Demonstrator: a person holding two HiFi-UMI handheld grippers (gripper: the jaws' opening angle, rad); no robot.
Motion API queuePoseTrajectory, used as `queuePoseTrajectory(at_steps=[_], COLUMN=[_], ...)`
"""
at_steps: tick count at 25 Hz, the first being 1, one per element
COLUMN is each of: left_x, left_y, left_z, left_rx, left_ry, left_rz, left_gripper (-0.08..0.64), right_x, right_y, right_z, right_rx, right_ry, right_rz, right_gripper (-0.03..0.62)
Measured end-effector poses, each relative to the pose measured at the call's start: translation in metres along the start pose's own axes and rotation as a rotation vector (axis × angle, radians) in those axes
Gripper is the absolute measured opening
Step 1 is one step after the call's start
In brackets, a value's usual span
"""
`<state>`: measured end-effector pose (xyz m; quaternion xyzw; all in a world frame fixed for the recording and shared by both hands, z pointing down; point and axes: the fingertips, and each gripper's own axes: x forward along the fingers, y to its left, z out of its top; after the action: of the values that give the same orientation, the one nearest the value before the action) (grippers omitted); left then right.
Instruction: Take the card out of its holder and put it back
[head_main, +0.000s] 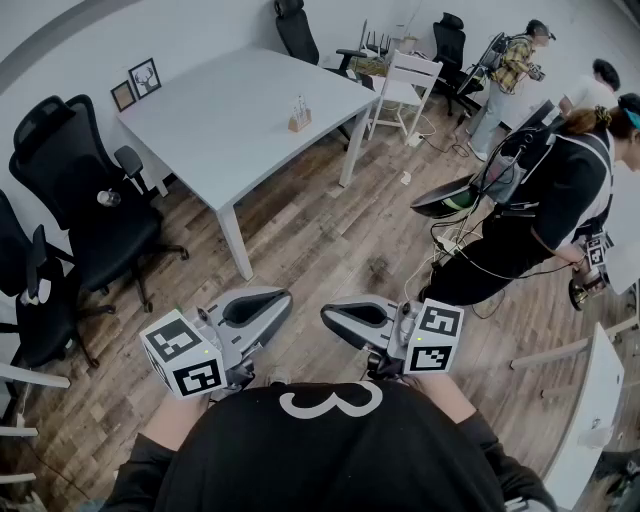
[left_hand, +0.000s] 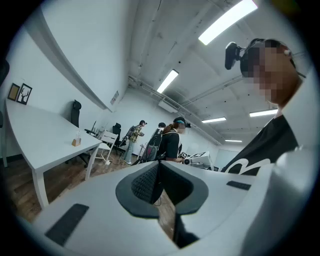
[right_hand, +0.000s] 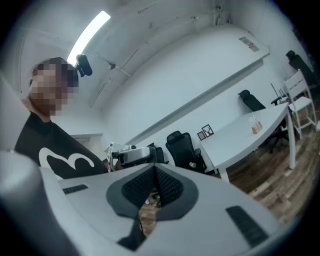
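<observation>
Head view, 6 o'clock: left gripper (head_main: 283, 298) and right gripper (head_main: 326, 314), level, side by side above a black shirt (head_main: 330, 450), tips angled toward each other and just apart. Left gripper: jaws closed, pads meeting at the tip, nothing between them. Right gripper: jaws likewise together, nothing held; only floor (head_main: 330, 240) visible through the slit below the pads.

12 o'clock from the grippers, well apart from both: wooden holder (head_main: 299, 122) on a white table (head_main: 230, 120), near the table's 3 o'clock edge, with the card (head_main: 299, 104) upright in it. Touched by neither gripper. At the table's 9 o'clock corner: two frames (head_main: 135, 86), upright.

9 o'clock: black chairs (head_main: 70, 200) beside the table. 1 o'clock, beyond the table: white chair (head_main: 405, 85). 2 to 3 o'clock: several people (head_main: 560, 190) standing on the wooden floor, cables (head_main: 455, 235) near their feet.

Left gripper view: holder small at 9 o'clock, on the table. Right gripper view: same holder at 3 o'clock on the table; left gripper at 9 o'clock, just beyond the closed jaws.
</observation>
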<state>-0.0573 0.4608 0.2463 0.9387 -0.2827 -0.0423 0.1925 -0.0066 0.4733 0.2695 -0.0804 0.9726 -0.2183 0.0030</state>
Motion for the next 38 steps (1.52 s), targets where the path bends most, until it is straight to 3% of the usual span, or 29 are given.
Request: queuePoseTrajectory(at_steps=[11,19,28,33,38], left_x=[-0.007,-0.010,-0.014,0.001,0.032], left_y=[0.046,0.090,0.129,0.139,0.153], left_z=[0.008,0.003,0.018,0.021,0.025], left_rx=[-0.015,-0.083,-0.082,-0.093,-0.096], left_ry=[0.016,0.039,0.025,0.025,0.047], left_rz=[-0.010,-0.011,-0.037,-0.051,-0.038], left_gripper=[0.020,0.020,0.020,0.020,0.020], right_x=[0.037,0.065,0.095,0.086,0.078], right_y=[-0.029,-0.057,-0.080,-0.094,-0.125], right_z=[0.010,0.007,0.012,0.018,0.033], right_rx=[0.020,0.090,0.090,0.096,0.159], right_ry=[-0.024,-0.021,-0.032,-0.041,-0.086], right_rz=[-0.023,-0.024,-0.067,-0.094,-0.059], right_gripper=[0.009,0.011,0.011,0.011,0.011])
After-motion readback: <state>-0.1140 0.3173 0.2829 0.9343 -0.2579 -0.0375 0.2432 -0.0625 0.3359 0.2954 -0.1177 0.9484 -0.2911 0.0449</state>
